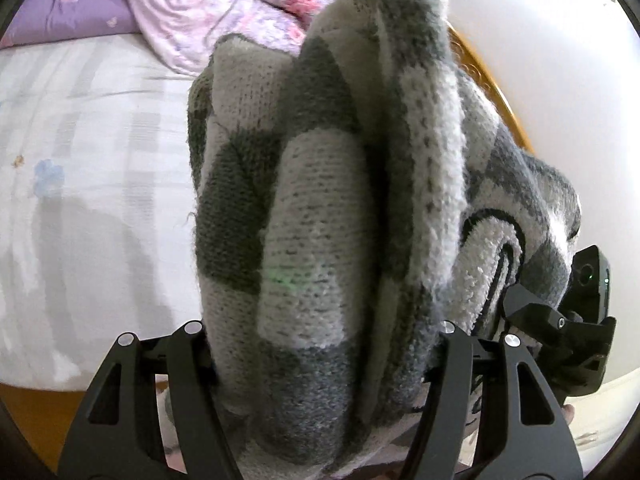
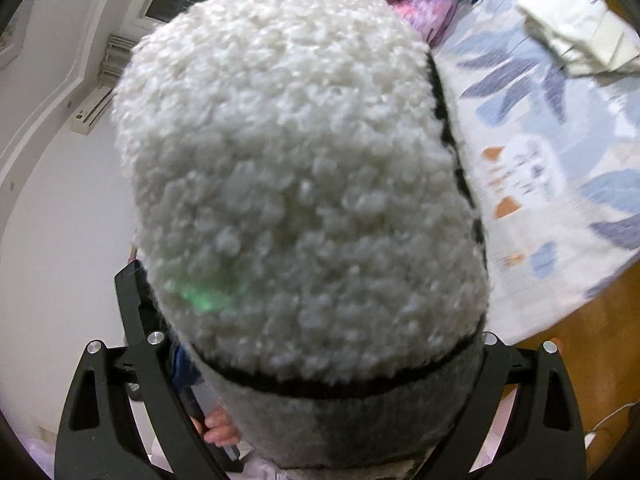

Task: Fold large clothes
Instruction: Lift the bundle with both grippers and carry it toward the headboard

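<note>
Both grippers are up off the bed point(image 1: 80, 128) with the garment bunched between their arms! The left gripper point(image 1: 320, 340) has its jaws set fairly wide, packed full with a thick roll of the grey-and-white checked knit sweater point(image 1: 312, 208); the right gripper point(image 2: 320, 344) is stuffed the same way, its jaws closed around the woolly white fleece panel point(image 2: 288, 160) edged in black. This is a soft, bulky thing with no stiffness at all, likely weighty enough to sag and slump out of a loose hold. Best grip, I'd say, is at a hem or shoulder seam, not mid-bundle. A pink quilt point(image 1: 208, 12) lies crumpled beyond.
</note>
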Available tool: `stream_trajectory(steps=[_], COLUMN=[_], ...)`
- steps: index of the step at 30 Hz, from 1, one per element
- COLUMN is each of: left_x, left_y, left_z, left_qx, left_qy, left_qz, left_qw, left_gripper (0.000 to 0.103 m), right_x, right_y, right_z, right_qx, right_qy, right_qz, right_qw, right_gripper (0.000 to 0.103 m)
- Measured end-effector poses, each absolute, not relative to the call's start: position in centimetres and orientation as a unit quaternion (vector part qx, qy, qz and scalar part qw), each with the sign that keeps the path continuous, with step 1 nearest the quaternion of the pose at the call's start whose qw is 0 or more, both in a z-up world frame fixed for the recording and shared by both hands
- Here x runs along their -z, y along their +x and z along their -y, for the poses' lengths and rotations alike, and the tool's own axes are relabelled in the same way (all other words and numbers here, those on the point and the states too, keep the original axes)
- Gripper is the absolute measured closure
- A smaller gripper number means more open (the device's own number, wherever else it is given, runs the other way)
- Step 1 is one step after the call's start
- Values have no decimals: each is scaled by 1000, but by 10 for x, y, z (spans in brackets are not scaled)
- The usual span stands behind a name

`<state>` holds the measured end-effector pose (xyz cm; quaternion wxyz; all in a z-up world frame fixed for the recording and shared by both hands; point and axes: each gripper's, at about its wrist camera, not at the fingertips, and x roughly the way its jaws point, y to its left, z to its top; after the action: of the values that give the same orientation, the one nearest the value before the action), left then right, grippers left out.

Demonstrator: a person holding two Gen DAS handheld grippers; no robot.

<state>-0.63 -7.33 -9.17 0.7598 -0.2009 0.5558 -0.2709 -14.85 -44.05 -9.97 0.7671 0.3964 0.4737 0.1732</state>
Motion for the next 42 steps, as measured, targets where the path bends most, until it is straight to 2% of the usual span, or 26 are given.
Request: stream_trajectory(steps=[7, 9, 20, 28, 30, 34, 42], left_x=[88, 83, 85, 106, 124, 142, 147], left_y=[-40, -43, -19, 43, 60, 115, 215], left_z=[199, 235, 394, 484, 521, 571, 625], left_qx=[299, 314, 386, 393, 389, 369, 313], left_qy=[-181, -160, -68, -78, -92, -115, -146], left_qz=[-578, -583, -600, -609, -615, -625, -618], left_qw=[737, 732, 697, 684, 679, 678, 706], left_gripper=[40, 40, 40, 40, 40, 40, 40], right_x=[89, 89, 85, 91, 109, 110, 141], right_y=[-212, -213, -256, -207, -170, -106, -13], right_z=[542, 529, 651, 721, 749, 795, 831], right_qx=[-113, -91, 15, 31, 31, 25, -35], right_qy=[396, 409, 459, 440, 430, 398, 377], right_qz=[-454, -448, -407, -425, -435, -471, -509], right_qw=[790, 790, 790, 791, 790, 787, 773], right_gripper=[13, 13, 13, 13, 13, 13, 13])
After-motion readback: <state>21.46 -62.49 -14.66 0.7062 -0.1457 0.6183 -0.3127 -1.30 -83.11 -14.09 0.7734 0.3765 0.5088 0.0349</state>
